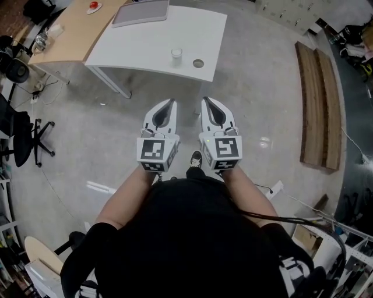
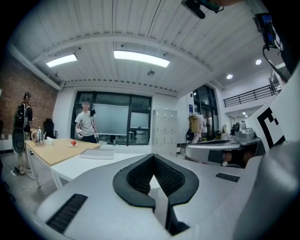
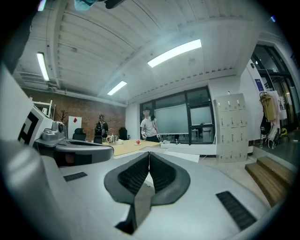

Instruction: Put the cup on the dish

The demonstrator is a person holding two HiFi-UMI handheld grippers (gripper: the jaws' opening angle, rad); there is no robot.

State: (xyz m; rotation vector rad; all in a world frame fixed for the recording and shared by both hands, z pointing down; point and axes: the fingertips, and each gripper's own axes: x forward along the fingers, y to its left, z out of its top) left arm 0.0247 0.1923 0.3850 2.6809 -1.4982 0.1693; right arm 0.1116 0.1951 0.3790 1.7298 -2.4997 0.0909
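In the head view a small clear cup (image 1: 176,55) stands on the white table (image 1: 145,43), near its front edge. Just right of the cup lies a small round grey dish (image 1: 199,63), apart from it. My left gripper (image 1: 172,103) and right gripper (image 1: 205,100) are held side by side over the floor, well short of the table, pointing toward it. Both are shut with nothing between their jaws. The left gripper view shows the left gripper (image 2: 153,157) with its dark pads meeting at the tip. The right gripper (image 3: 149,155) looks the same in its own view.
A flat grey tray (image 1: 141,11) lies at the table's far side. A wooden desk (image 1: 76,29) with a red object (image 1: 93,6) adjoins it on the left. Wooden planks (image 1: 317,105) lie on the floor to the right, an office chair (image 1: 23,139) to the left. A person (image 2: 86,124) stands far off.
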